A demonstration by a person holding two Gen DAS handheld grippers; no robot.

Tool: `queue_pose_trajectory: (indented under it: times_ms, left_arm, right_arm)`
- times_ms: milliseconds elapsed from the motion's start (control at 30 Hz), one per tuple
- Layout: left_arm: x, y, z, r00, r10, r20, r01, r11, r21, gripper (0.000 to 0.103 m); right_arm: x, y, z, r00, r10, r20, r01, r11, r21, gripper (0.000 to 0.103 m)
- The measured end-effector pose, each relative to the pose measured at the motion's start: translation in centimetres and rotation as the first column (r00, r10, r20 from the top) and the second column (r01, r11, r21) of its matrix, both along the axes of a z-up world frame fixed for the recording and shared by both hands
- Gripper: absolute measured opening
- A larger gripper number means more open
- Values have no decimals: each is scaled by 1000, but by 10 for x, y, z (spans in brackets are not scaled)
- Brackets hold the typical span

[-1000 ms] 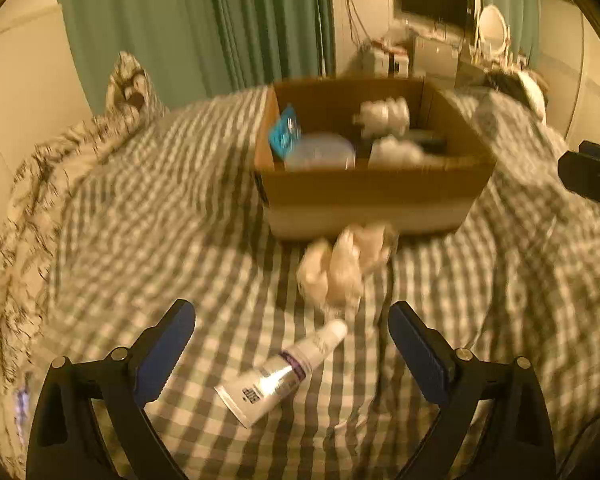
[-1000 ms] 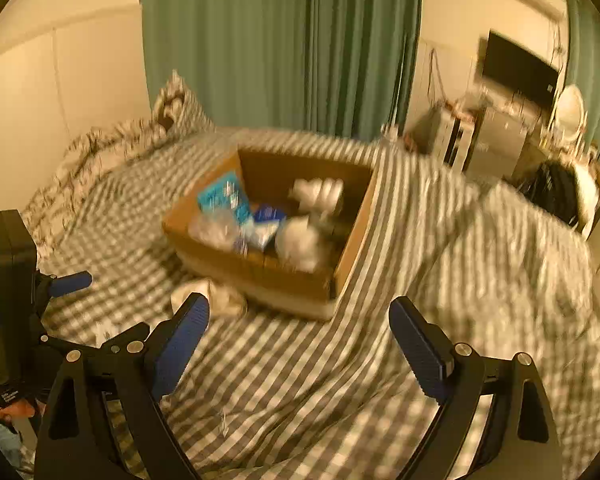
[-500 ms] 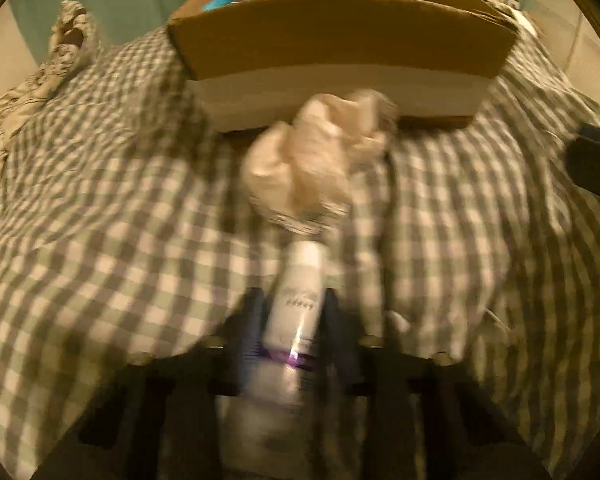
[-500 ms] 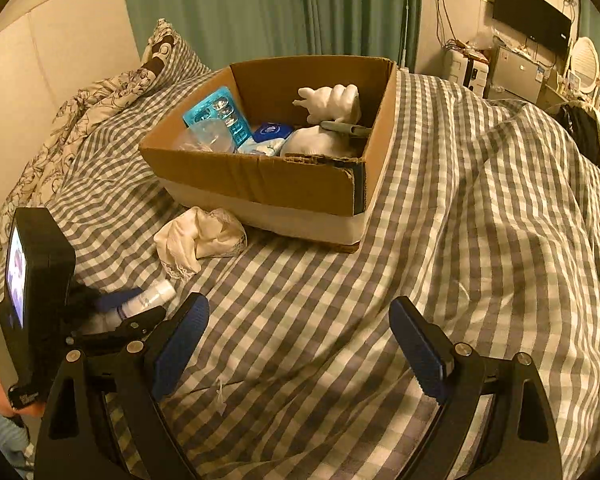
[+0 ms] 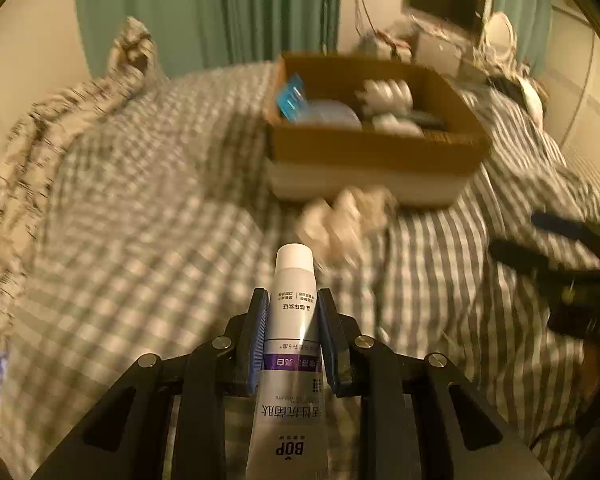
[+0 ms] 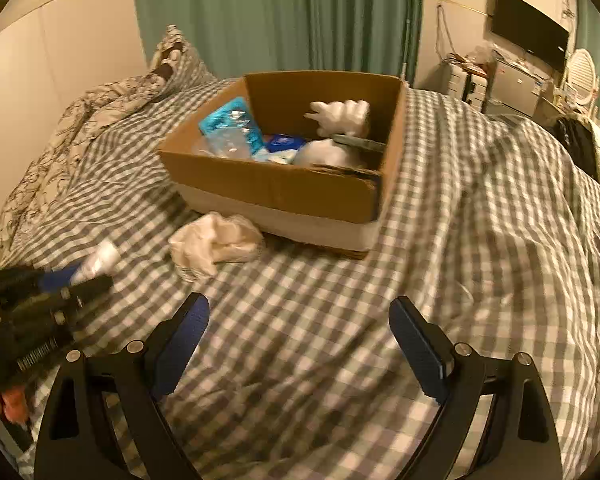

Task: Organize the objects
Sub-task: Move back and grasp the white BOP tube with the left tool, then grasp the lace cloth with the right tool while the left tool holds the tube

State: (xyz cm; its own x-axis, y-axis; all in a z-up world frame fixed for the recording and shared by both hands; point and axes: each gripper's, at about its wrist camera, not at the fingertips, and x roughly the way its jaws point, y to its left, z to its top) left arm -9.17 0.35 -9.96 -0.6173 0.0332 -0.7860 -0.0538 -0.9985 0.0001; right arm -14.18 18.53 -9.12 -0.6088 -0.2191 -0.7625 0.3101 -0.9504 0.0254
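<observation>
Left tool [image 5: 293, 300] clamped on a white tube [image 5: 290, 344], cap forward, above the checked bed [image 5: 140, 240]. Right tool [image 6: 299, 334] wide, nothing between its pads. Crumpled cloth [image 6: 216, 244] lies against the near side of the cardboard box [image 6: 276, 188] mid-bed.

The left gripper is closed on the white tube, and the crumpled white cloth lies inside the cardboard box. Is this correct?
Not fully. The left gripper is shut on the white tube, but the crumpled white cloth lies on the checked bedspread, just in front of the cardboard box. The right wrist view shows it.
</observation>
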Motion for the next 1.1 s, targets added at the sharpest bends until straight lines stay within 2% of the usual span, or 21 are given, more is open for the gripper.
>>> queue_pose_trajectory:
  times_ms: [167,333,467,600,667,733,800,967,1100]
  left_arm:
    - [-24,-22,24,997,31,-69,-31,1000,3,25]
    - [-49,-39,33,993,61,-102,-59,998,25,25]
    - [-62,-53,22,989,100,-105,-98,995,27,25]
    - [-66,-67,-1,992,121,-49,-118,991,63,25]
    - [-67,-70,-6,992,122,-33,-119,990,80,25]
    - [-66,-70,-7,993,113,-35,-110,990,88,25]
    - [-64,-68,-8,994,101,-38,-98,991,90,25]
    - [-60,-61,-11,996,82,-37,-78,993,90,25]
    - [-50,-52,-9,997,70,-45,-67,995,69,25]
  right_arm:
    - [-4,-32,9,999,48,-22,-47,998,45,92]
    - [-24,-68,6,998,63,-18,-62,997,54,92]
    - [-45,-93,-13,998,56,23,-57,997,57,91]
    - [-66,-113,-42,996,56,74,-62,994,89,89]
    - [-73,-119,-57,993,56,108,-67,993,95,79]
    - [-78,-125,-71,987,65,145,-81,990,114,64]
    - [-77,-128,-78,986,74,153,-95,986,136,55]
    - [-68,-120,-73,984,87,156,-105,988,114,20]
    - [-47,-104,-59,986,102,133,-116,988,106,13]
